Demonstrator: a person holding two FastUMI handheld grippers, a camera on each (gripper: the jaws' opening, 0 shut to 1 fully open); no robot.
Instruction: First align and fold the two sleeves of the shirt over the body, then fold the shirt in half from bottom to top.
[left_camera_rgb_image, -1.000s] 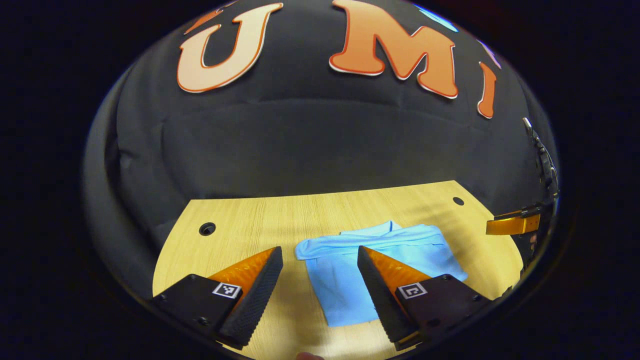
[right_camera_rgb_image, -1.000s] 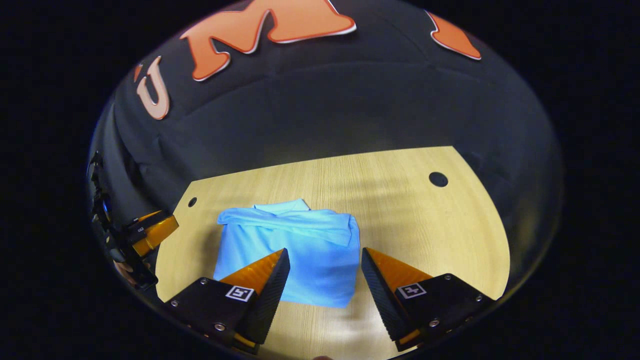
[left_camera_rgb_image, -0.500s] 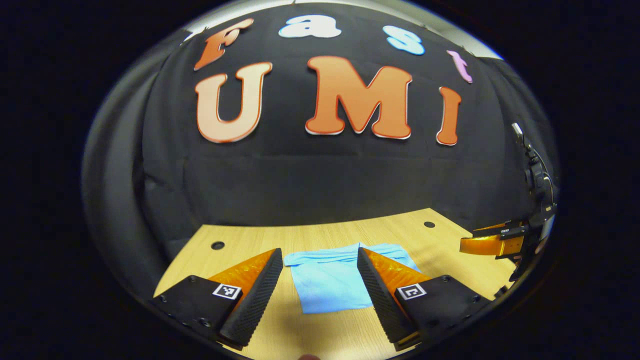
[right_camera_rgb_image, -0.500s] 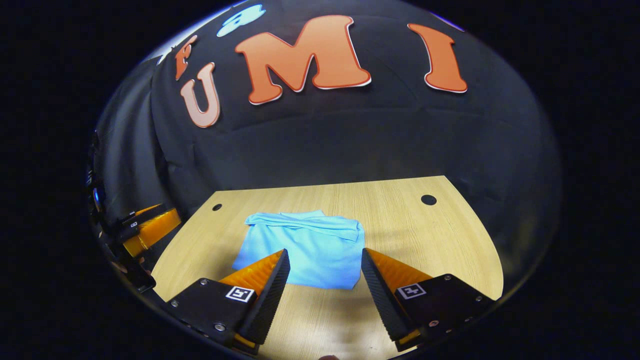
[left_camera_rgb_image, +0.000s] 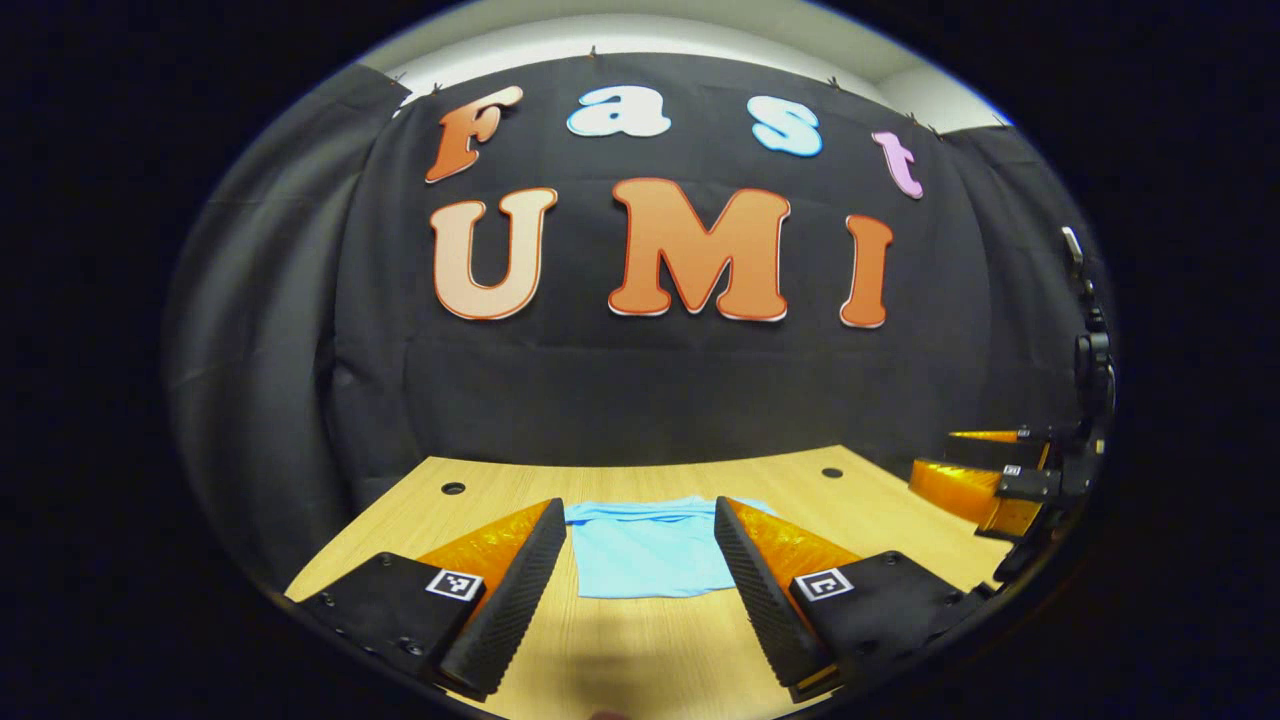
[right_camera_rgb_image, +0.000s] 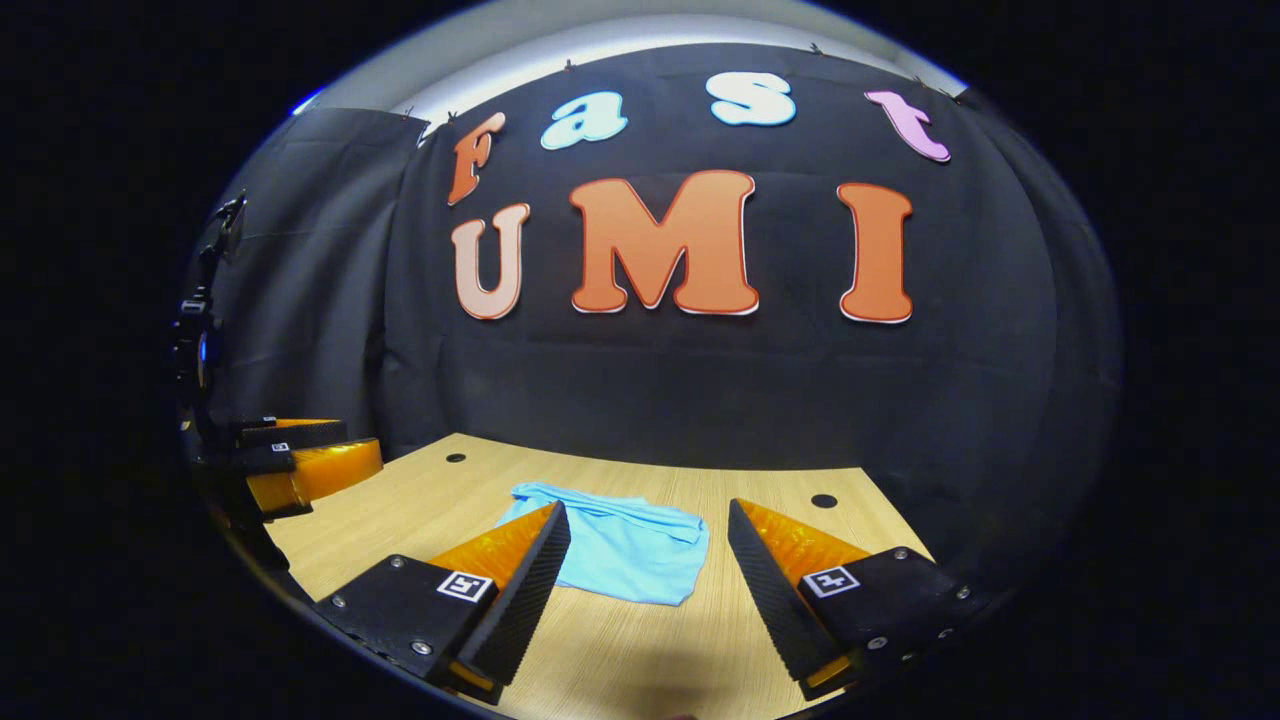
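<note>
A recording booth: black cloth wall (left_camera_rgb_image: 650, 390) behind a wooden table (left_camera_rgb_image: 880, 500)

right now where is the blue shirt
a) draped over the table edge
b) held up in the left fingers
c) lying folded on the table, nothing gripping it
c: the blue shirt lies folded flat on the table, and both grippers are open.

A light wooden table (left_camera_rgb_image: 880, 500) with a fine lengthwise grain fills the 6 o'clock part of both views. Round dark holes (left_camera_rgb_image: 453, 488) sit near its far corners, at 8 and 4 o'clock. Behind it hangs a creased black cloth wall (right_camera_rgb_image: 700, 380); a pale ceiling strip (right_camera_rgb_image: 560, 40) curves at 12 o'clock.
</note>
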